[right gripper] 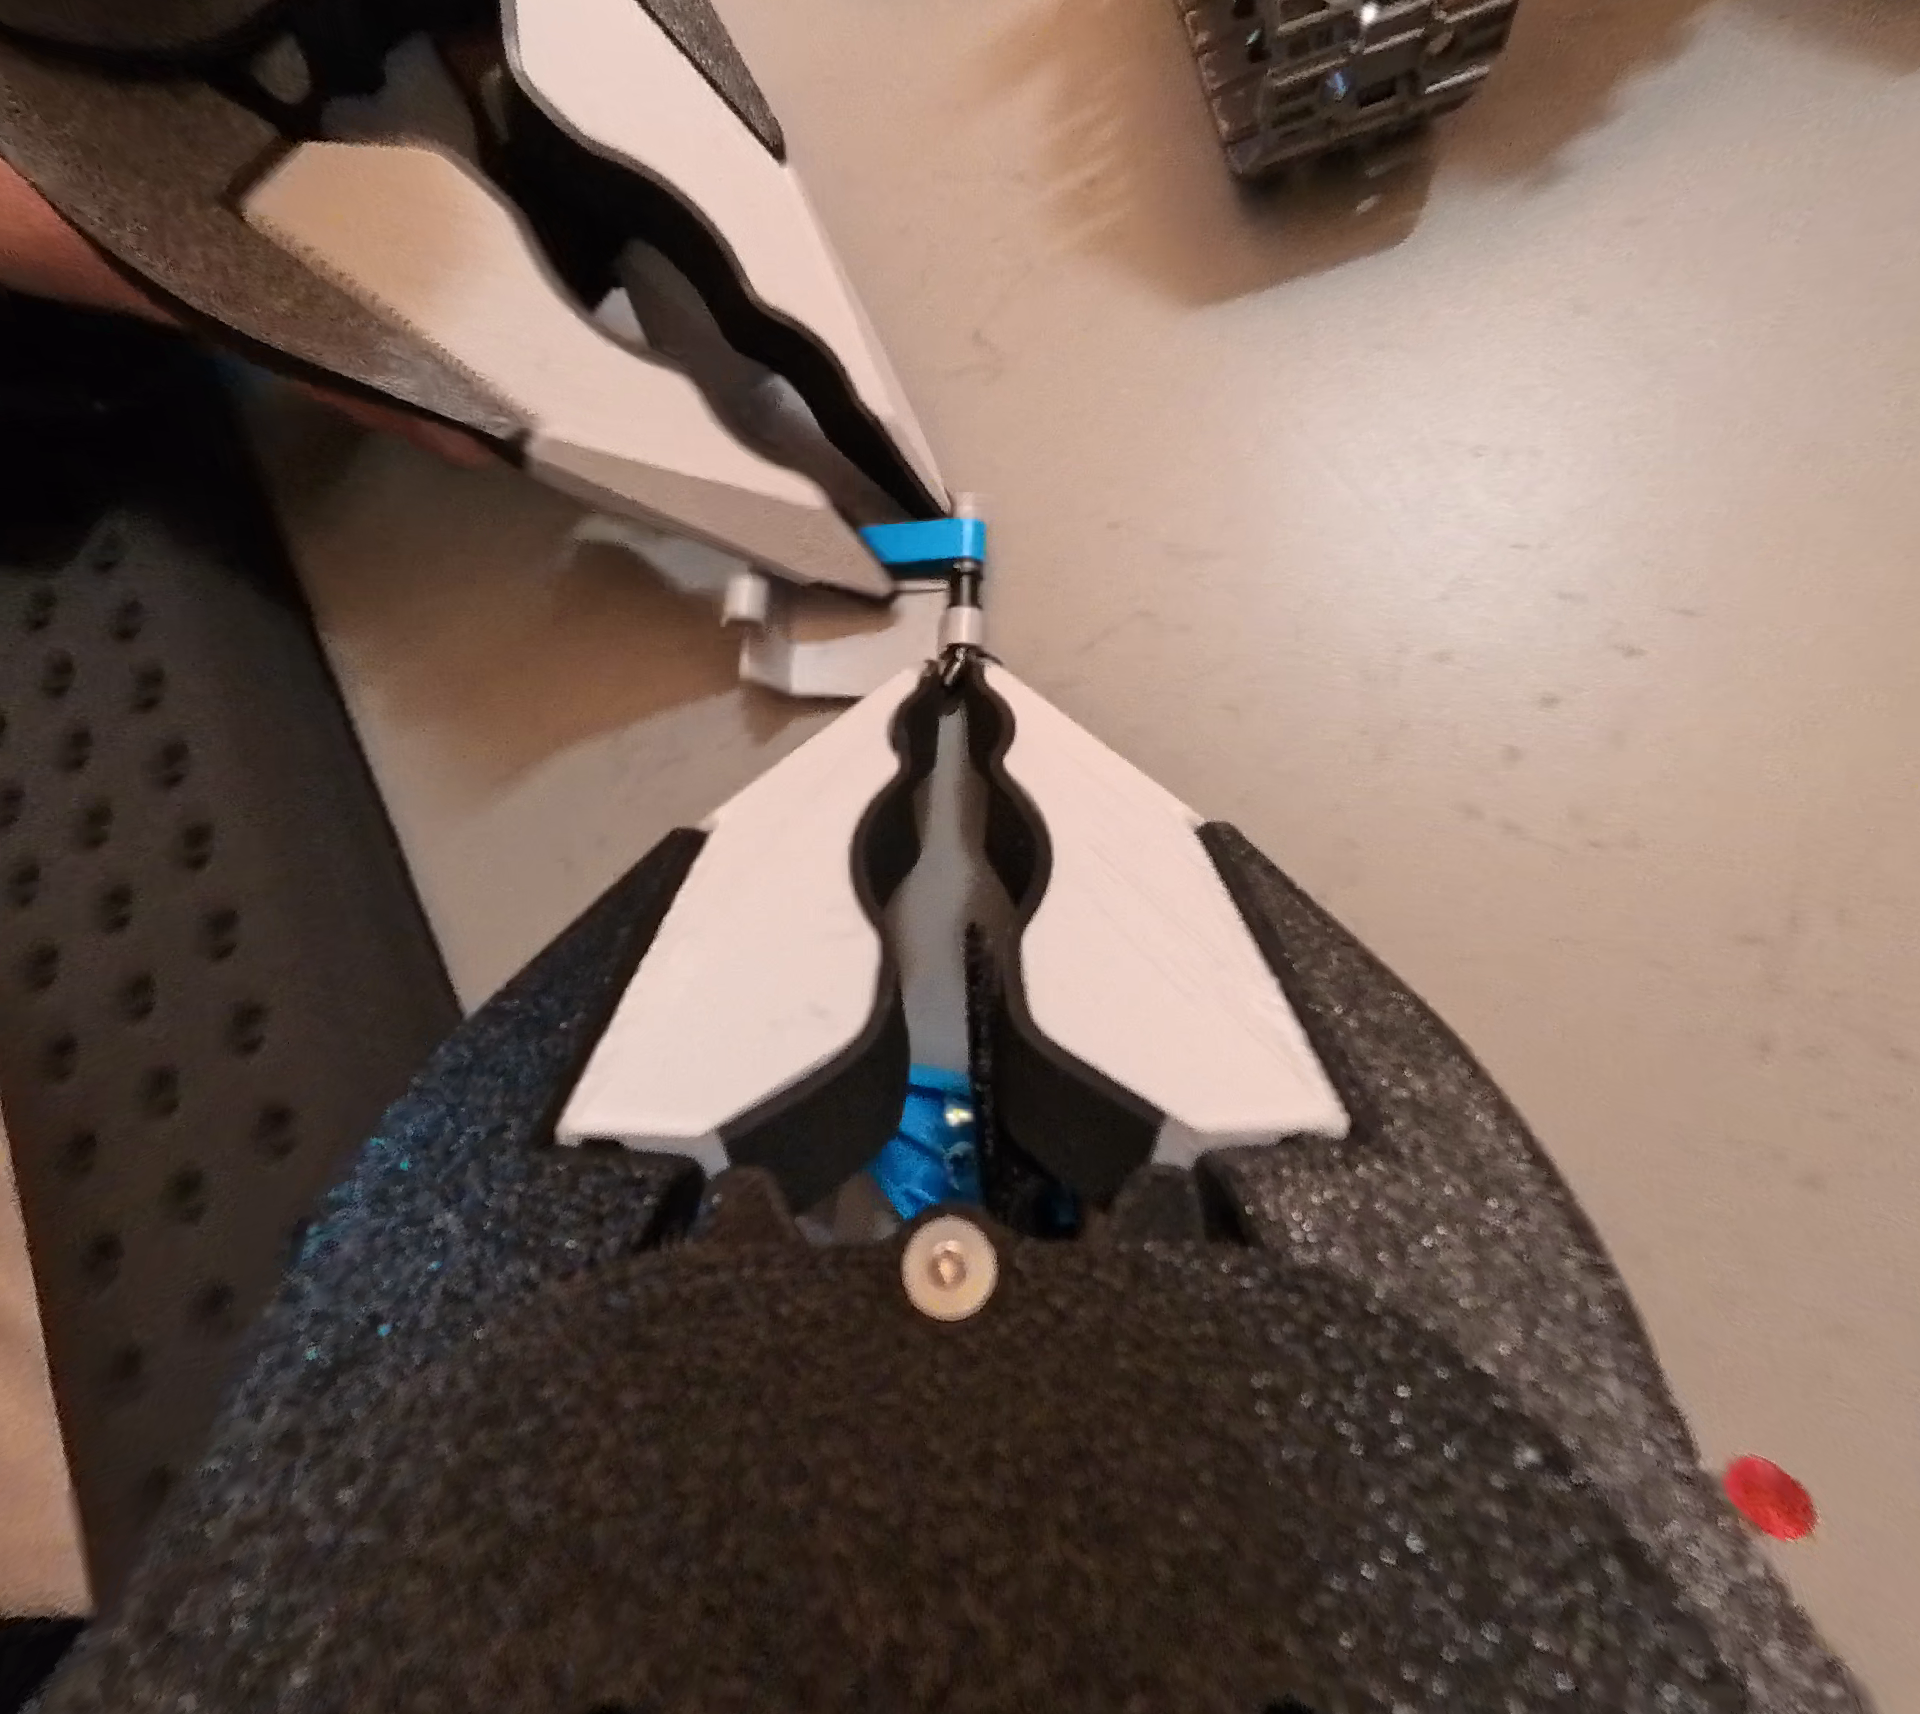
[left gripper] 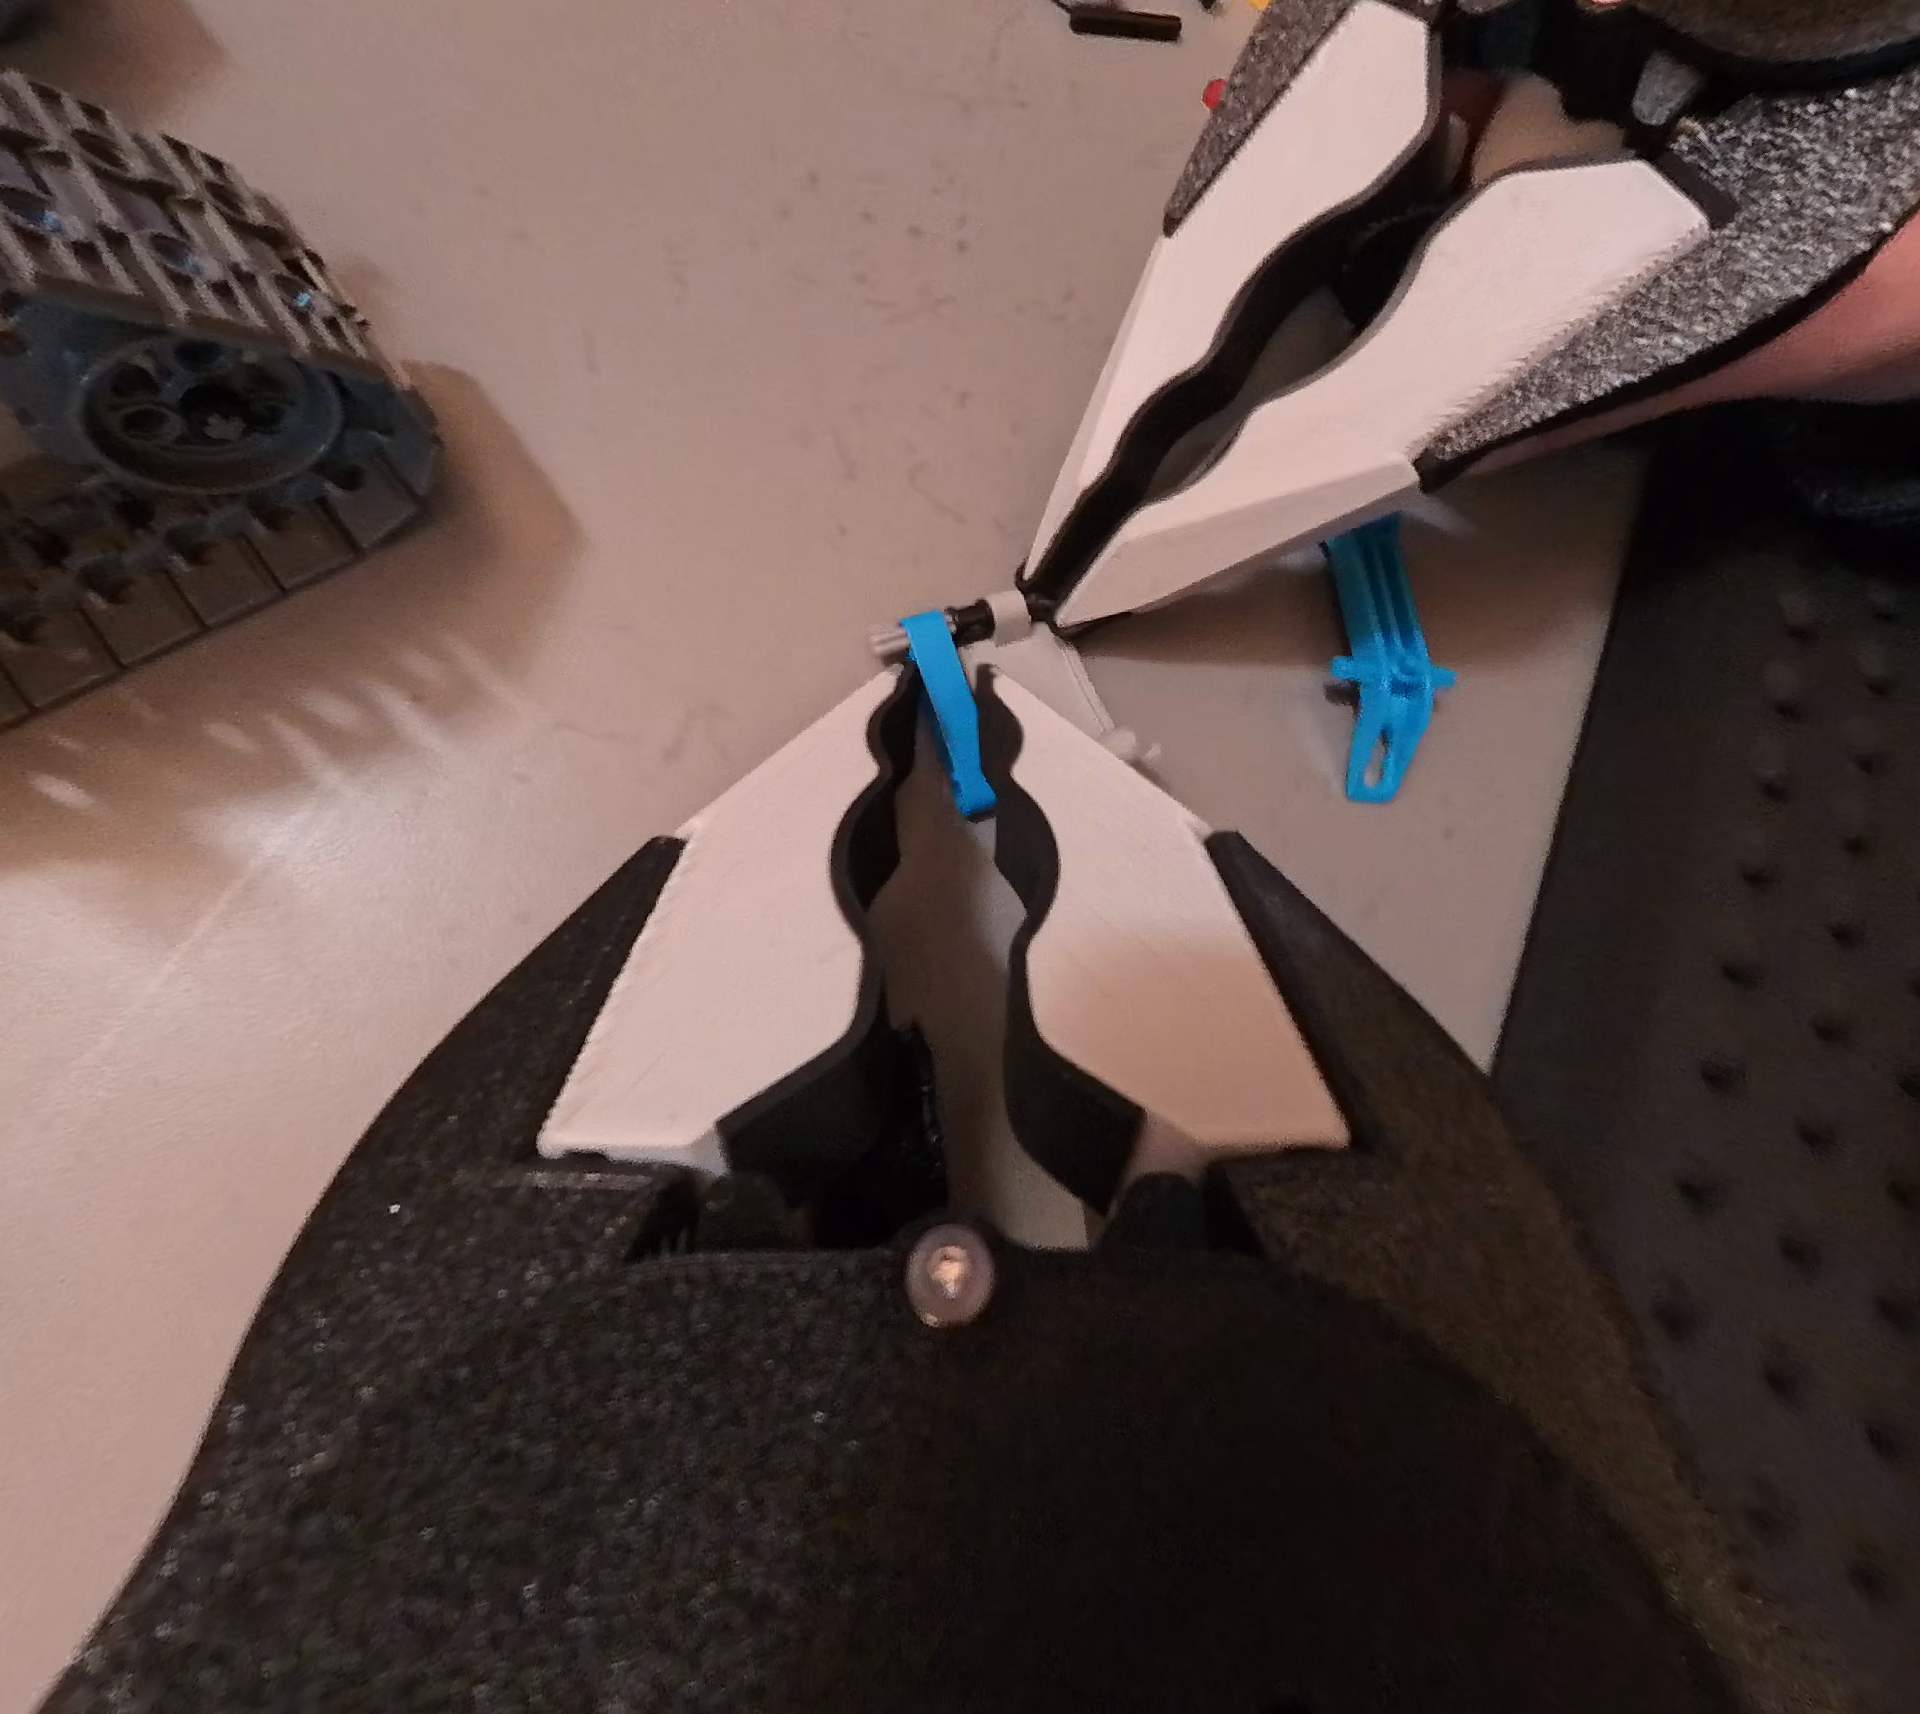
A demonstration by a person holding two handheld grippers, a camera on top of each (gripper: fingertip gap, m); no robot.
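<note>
Left gripper (left gripper: 940, 677) is pinched down on a blue lever (left gripper: 948, 708) threaded on a thin axle (left gripper: 971, 622), right gripper (right gripper: 951, 677) clamped on the axle's other end above the table (left gripper: 623, 262) (tiny, light, stiff plastic, probably slippery, so grip the ends).

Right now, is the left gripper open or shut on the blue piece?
Shut. The left gripper pinches the thin blue piece near its tips; the fingers press against it on both sides.

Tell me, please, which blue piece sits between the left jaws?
The curved blue lever on the thin axle; the other blue piece lies loose on the table.
</note>
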